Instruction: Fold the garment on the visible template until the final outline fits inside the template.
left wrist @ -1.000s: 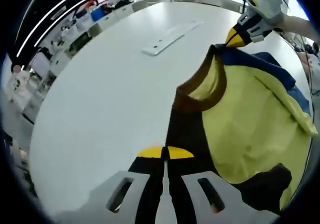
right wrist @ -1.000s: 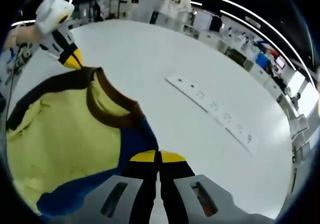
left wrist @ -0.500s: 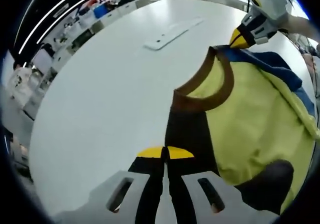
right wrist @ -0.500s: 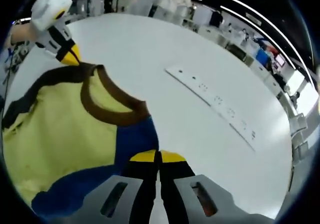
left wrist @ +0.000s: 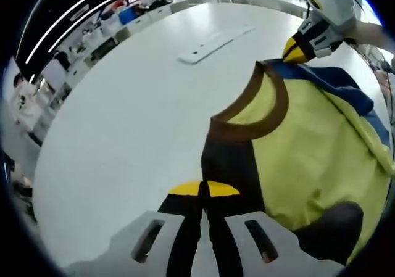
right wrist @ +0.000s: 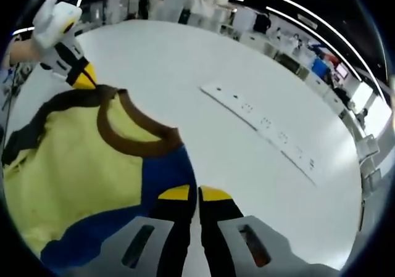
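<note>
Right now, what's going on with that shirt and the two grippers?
A person holds the shirt up over the white table, one hand-held gripper on each shoulder beside the brown collar. The left hand-held gripper is shut on the dark shoulder, the right hand-held gripper on the blue one. The yellow body hangs loosely between them, unfolded.

- No text, label, brand, number or sign can be read in either view.
- The flat white strip (right wrist: 265, 128) lying on the white round table (right wrist: 185, 61) carries small dark marks, too small and blurred to make out as letters or figures.
- The far-off screens and shelves at the room's edge are too blurred to read.
</note>
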{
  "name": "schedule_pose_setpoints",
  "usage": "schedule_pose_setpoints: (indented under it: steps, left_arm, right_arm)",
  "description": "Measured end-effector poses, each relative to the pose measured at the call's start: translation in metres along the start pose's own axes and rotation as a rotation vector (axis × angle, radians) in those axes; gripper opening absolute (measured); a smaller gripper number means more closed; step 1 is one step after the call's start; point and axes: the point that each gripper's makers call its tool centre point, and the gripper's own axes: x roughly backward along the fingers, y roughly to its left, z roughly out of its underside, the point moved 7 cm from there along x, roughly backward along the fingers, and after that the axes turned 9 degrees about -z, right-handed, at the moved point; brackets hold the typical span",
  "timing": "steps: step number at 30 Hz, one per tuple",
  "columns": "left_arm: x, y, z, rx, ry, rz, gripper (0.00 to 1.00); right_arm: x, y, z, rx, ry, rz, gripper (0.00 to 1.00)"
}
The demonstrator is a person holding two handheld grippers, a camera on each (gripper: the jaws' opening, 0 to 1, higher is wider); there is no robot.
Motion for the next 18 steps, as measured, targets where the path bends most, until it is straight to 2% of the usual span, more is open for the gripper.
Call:
schedule_pose_setpoints:
  steps: [8,14,18]
  left_arm:
    - [0.001,0.004,-0.011,-0.007,-0.038,-0.011,0.02]
    - [0.009,0.0,-0.019,-0.014,-0.061,-0.01,0.05]
    - [0.016,-0.003,-0.025,-0.005,-0.111,-0.011,0.1]
  right_arm:
    - [0.005,0.001,-0.001,-0.028,-0.035,-0.006,0.11]
    - [0.017,0.014,-0.004,-0.028,-0.07,-0.021,0.15]
    - [0.024,0.015,-0.01,-0.04,-0.124,-0.022,0.18]
